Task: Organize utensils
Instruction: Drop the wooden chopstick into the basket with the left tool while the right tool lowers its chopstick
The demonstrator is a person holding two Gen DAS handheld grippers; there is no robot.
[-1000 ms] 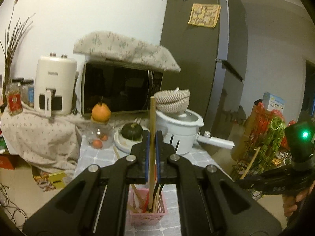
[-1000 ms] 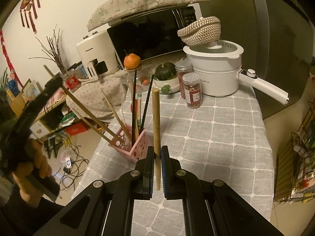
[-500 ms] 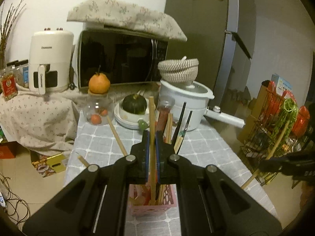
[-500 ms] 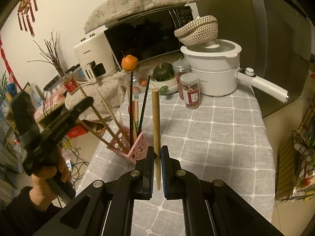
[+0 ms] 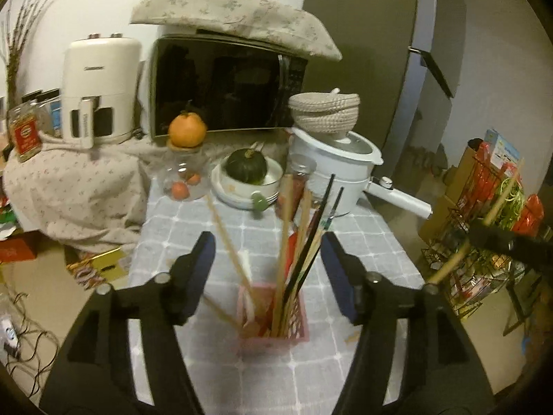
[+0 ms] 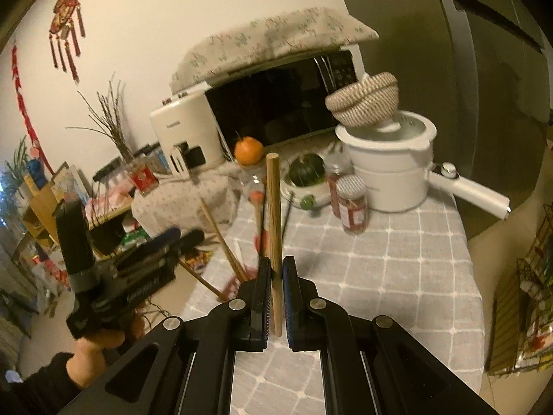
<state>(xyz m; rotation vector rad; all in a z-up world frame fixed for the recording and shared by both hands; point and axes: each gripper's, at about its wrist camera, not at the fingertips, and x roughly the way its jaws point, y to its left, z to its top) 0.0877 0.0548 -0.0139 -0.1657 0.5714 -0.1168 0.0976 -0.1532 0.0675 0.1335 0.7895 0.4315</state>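
1. The pink plastic lattice basket [image 5: 273, 314] stands on the grey checked tablecloth [image 5: 366, 238], holding wooden and black chopsticks, somewhat blurred.
2. My left gripper [image 5: 268, 256] has just been opening; its jaws stand spread around them, nothing pinched.
3. My right gripper [image 6: 275, 288] pinches a round wooden stick [image 6: 274, 214] upright.

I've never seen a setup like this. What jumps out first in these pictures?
Probably the pink basket bristling with chopsticks on the grey checked tablecloth, right between the open fingers of the left claw, whose jaws have just been opening. Next, the right claw pinching one upright wooden stick. Behind sit a white pot and a cloth-covered microwave.
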